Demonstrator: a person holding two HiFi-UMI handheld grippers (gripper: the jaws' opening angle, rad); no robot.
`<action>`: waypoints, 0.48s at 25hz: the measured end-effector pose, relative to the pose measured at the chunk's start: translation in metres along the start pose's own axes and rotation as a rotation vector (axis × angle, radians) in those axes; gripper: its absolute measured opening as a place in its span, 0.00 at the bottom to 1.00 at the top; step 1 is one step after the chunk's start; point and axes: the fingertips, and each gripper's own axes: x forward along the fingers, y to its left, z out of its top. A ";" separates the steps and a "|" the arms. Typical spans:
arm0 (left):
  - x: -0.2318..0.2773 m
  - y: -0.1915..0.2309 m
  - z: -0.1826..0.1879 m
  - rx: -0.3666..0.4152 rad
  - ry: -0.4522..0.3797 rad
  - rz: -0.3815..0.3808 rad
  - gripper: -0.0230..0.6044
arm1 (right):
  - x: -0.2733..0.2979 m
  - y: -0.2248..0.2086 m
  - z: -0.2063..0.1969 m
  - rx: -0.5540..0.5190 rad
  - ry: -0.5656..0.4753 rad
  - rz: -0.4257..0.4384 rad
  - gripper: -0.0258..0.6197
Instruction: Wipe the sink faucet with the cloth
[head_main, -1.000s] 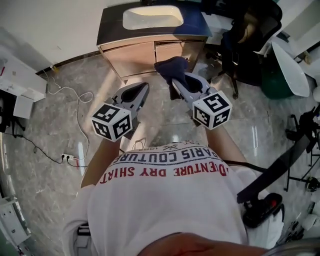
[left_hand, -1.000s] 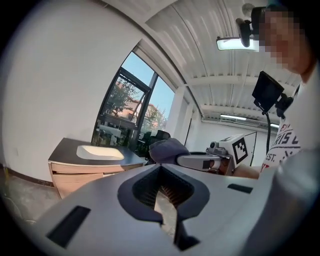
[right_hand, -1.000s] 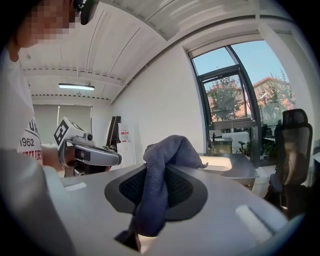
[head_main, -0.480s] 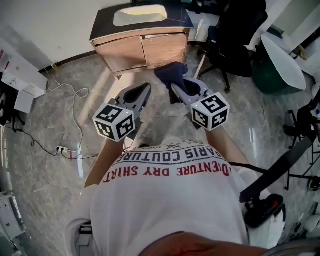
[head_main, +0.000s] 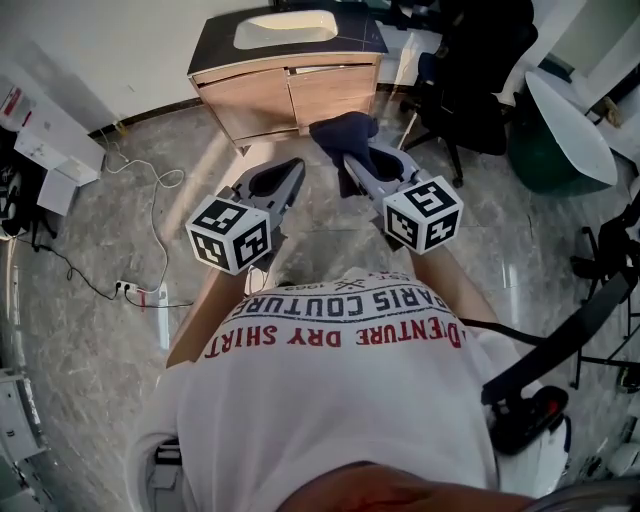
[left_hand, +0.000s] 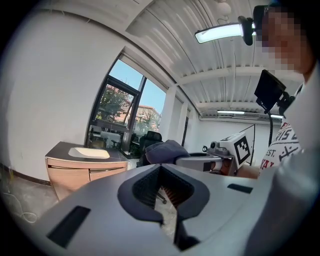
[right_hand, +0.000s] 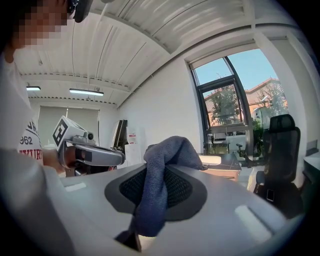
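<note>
Right gripper view: the right tool (right_hand: 162, 175) pinches the dark blue cloth (right_hand: 167, 150), which bunches over its tips. The cloth looks soft, light and limp, so it should wrap a spout easily, held by this bunch. Beside it, the left tool (left_hand: 160, 167) is closed on nothing. Well ahead of both, the sink (head_main: 285, 28) sits in its tabletop (head_main: 215, 55), with nothing visible inside and no faucet discernible.

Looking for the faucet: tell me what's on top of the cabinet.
A pale basin sits in the cabinet's dark top. No faucet can be made out; in the right gripper view the cloth covers part of it.
</note>
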 end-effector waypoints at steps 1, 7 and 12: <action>0.000 0.000 0.000 0.000 0.000 0.001 0.04 | 0.000 0.000 0.001 0.000 -0.003 0.001 0.15; 0.000 -0.001 0.000 0.001 0.007 -0.003 0.04 | -0.001 -0.001 0.001 0.012 -0.003 -0.001 0.15; 0.000 -0.001 0.000 0.000 0.009 -0.007 0.04 | 0.000 0.000 0.001 0.011 -0.001 0.000 0.15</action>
